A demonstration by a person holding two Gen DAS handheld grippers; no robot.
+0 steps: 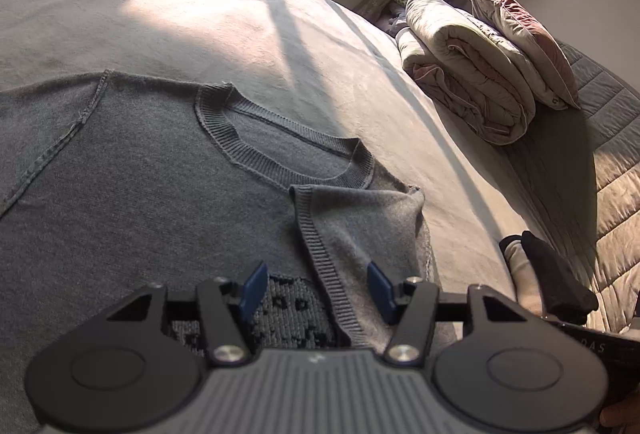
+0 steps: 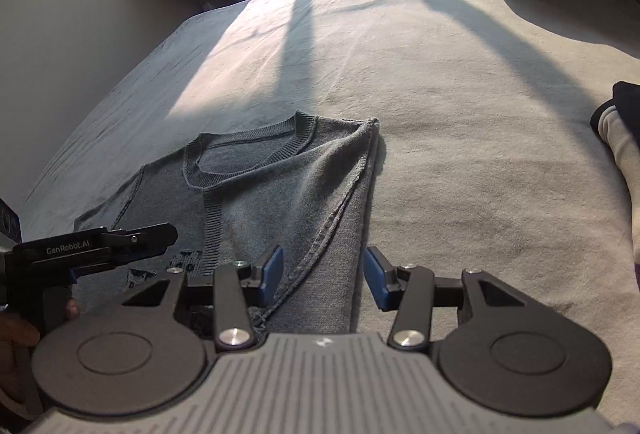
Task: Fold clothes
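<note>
The grey sweater (image 2: 256,202) lies flat on the bed (image 2: 460,138), its ribbed neckline (image 2: 244,162) pointing away from me toward the far end of the bed, so its long axis runs straight out ahead of both my tools. One side of it, my right, is already turned in over the body: the sleeve (image 1: 352,234) lies doubled across the chest with its ribbed cuff band running back toward me, and the folded edge (image 2: 366,202) forms a straight line from beside the neckline down to me. My right hand-held gripper (image 2: 324,276) hangs just above the near end of that folded edge, jaws spread wide, holding nothing; the edge passes right between its blue pads (image 2: 272,270). My left hand-held gripper (image 1: 316,292) is also spread and empty, hovering over the sweater's middle, where the cuff band and a dark patterned patch (image 1: 292,310) show between its fingers. The other side, left of the neckline, lies unfolded, its shoulder seam (image 1: 80,122) spread out flat, and my left tool is the nearer one to it. I reckon that side matters next. The rolled quilt (image 1: 468,82) sits well beyond the neckline.
</note>
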